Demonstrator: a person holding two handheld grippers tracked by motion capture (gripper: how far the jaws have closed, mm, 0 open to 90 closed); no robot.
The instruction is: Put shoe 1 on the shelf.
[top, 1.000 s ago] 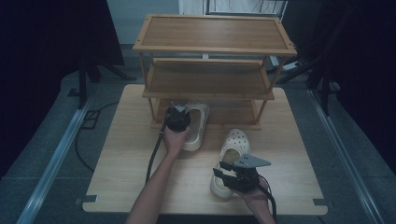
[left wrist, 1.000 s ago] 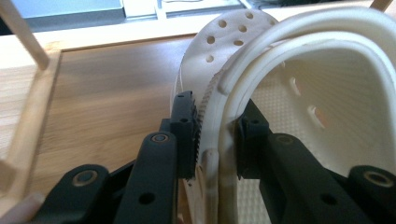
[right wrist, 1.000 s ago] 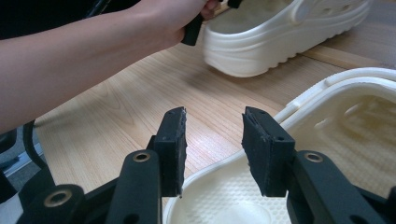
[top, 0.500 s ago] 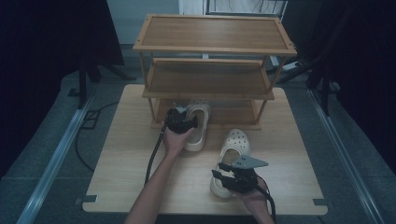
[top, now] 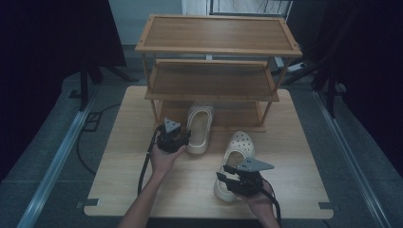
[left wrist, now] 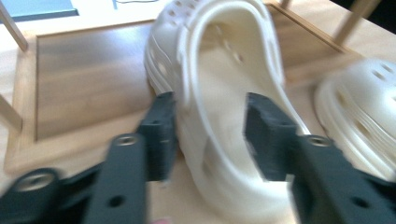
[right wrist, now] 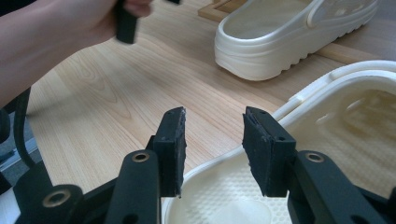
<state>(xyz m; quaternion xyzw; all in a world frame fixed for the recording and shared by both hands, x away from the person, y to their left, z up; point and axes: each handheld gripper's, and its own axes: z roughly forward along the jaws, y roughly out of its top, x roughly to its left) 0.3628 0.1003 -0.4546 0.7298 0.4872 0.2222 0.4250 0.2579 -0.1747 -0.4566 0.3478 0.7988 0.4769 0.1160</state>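
Tool jaws of the left tool (left wrist: 210, 135) have just narrowed, straddling one clog's (left wrist: 219, 93) side wall; right tool (right wrist: 212, 149) half-open over the other clog's (right wrist: 327, 154) heel rim

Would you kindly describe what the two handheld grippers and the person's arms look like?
Both the left gripper and the right gripper are black, with two blocky jaws bolted on, a grey three-cornered plate on top and a black trailing cable. The forearms are bare; no sleeves show.
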